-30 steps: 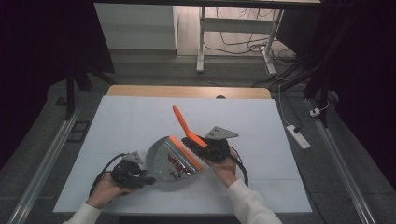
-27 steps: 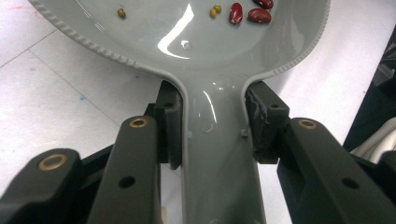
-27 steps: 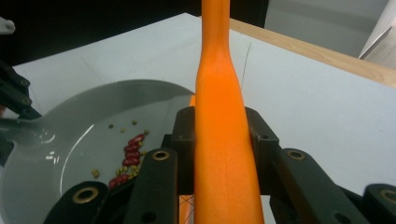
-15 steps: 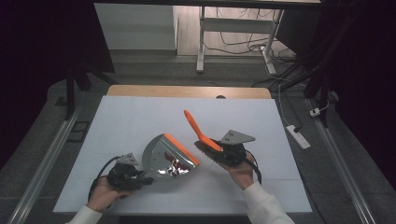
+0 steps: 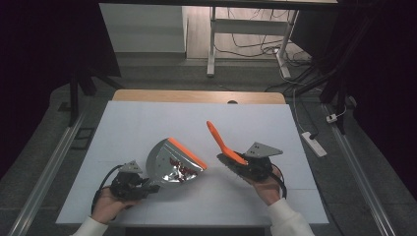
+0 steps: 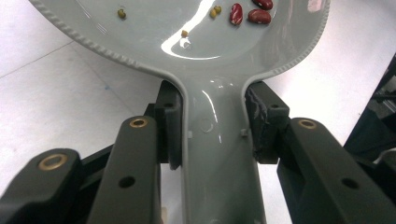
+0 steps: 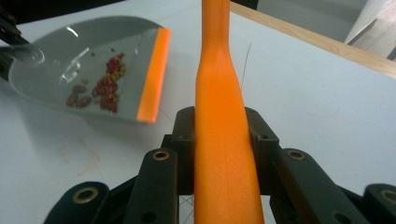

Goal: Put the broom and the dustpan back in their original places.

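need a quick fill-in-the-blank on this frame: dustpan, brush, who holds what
1. The left gripper is shut on the handle of the grey ____.
2. The right gripper is shut on the brush, whose handle is ____ in colour.
3. The dustpan holds red and green ____.
4. The strip along the dustpan's front edge is ____.

Missing words: dustpan; orange; beans; orange
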Action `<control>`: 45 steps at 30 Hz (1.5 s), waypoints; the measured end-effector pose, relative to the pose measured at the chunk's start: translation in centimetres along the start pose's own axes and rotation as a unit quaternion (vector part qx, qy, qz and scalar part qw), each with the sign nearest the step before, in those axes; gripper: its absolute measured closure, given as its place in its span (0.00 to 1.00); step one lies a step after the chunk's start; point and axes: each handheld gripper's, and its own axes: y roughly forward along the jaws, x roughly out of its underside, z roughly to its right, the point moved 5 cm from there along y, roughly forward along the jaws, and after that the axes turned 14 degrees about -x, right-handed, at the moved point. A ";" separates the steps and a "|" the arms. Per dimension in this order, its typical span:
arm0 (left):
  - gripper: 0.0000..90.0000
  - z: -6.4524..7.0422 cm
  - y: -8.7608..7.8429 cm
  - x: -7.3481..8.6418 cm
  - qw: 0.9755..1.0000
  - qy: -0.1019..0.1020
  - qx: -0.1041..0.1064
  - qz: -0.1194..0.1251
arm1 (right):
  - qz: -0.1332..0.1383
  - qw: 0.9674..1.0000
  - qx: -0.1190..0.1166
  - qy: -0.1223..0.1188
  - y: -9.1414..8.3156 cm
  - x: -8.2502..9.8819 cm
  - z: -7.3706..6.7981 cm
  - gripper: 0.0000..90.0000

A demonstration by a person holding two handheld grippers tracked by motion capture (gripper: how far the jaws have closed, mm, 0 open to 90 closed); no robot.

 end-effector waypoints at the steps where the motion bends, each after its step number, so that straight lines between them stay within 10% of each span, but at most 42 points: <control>1: 0.69 0.0 -0.1 0.1 1.000 -0.002 0.000 0.001 | -0.002 1.000 0.002 0.000 -0.1 0.2 0.0 0.78; 32: 0.69 -2.2 -1.7 2.4 0.993 -0.099 -0.058 0.028 | -0.016 0.998 0.035 0.041 -4.1 3.5 0.9 0.78; 45: 0.69 -2.7 -2.0 3.5 0.980 -0.173 -0.097 0.025 | -0.008 0.997 0.038 0.067 -4.9 3.9 0.0 0.78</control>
